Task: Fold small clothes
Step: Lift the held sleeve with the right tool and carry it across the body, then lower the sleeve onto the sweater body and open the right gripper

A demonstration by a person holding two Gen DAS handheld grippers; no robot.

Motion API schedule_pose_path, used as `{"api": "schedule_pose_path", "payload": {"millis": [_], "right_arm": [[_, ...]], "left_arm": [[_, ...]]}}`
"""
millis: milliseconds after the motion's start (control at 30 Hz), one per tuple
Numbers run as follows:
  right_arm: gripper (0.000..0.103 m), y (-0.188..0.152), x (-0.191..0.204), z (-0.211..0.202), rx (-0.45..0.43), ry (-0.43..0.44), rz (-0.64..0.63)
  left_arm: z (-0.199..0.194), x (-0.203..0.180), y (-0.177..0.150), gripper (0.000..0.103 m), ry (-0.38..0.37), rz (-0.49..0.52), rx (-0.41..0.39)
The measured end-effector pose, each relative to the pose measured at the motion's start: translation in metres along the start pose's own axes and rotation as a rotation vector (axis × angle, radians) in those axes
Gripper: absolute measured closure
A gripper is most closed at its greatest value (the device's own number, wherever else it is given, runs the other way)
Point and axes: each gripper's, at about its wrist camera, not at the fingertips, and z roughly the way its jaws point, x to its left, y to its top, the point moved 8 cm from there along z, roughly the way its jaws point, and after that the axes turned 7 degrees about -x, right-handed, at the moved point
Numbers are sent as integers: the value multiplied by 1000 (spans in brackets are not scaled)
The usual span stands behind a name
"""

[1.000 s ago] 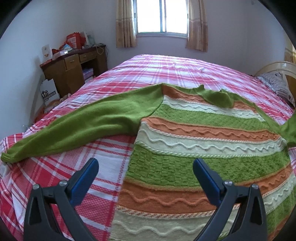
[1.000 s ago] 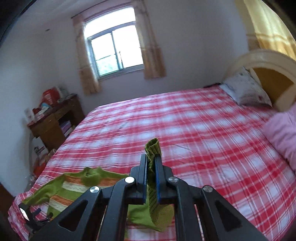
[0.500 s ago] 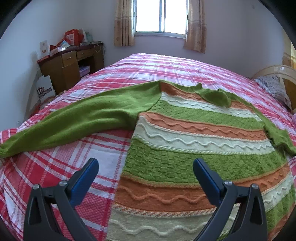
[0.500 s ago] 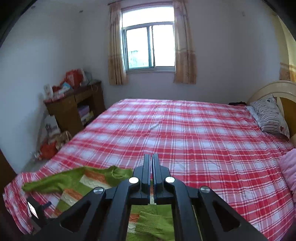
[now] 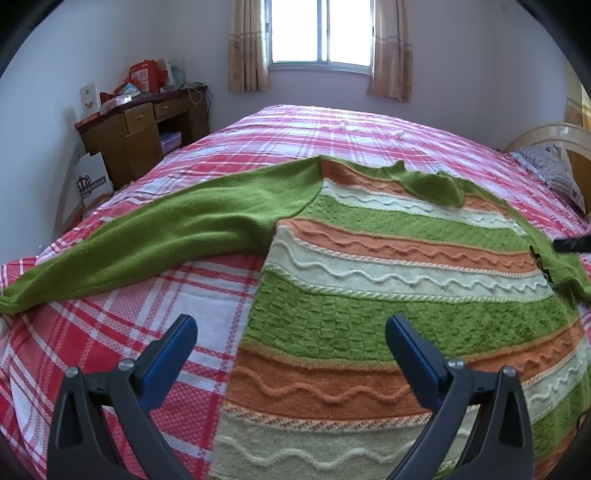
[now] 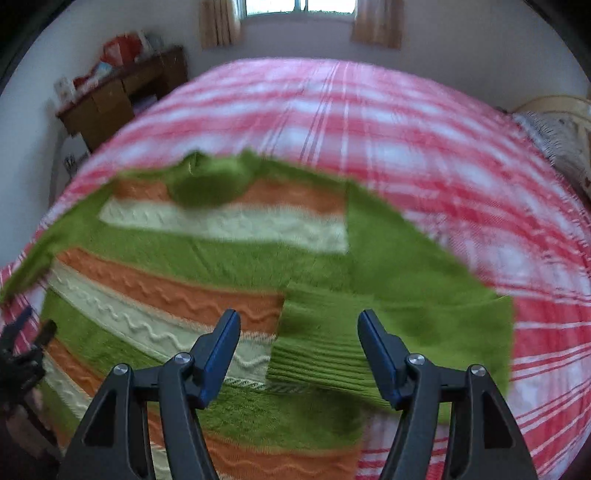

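A knitted sweater with green, orange and cream stripes lies flat on the bed. Its left green sleeve stretches out to the left. Its right sleeve is folded inward over the body, the ribbed cuff lying on the stripes. My left gripper is open and empty, just above the sweater's lower hem. My right gripper is open and empty, hovering right over the cuff. The right wrist view is motion-blurred.
The bed has a red-and-white plaid cover. A wooden desk with clutter stands at the left wall. A pillow and headboard are at the right. A window with curtains is at the back.
My right gripper carried the sleeve cuff over the sweater body, let go of it and opened. The sleeve now lies folded inward. My left gripper stayed open, nearly still.
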Motion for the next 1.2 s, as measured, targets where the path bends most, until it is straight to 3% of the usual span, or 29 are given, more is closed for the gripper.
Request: {"api": "schedule_pose_path", "payload": {"millis": [133,200,233,300,533,733,967,1200], "right_arm": [[40,-19,-2,29,55,-23,-12],[59,-19,-8,28,37,-47,-21],[62,-19,-12,27,31,-47,-16],[100,-18,-20,22,20,-31,2],[100,22,-41,-49,-133,-16,36],[100,90,-34,-130,-307,2,22],[100,142,32,-177,-424,90,-68],[100,142,124,-148,-404,213,-168]], "left_arm": [[0,1,-2,0,5,4,7],[1,0,-2,0,3,4,10],[1,0,-2,0,2,3,12],[2,0,-2,0,-2,2,15],[2,1,-3,0,-15,-10,16],[3,4,-4,0,-25,-24,23],[4,4,-5,0,-30,-28,32],[5,4,-5,0,-27,-40,30]]}}
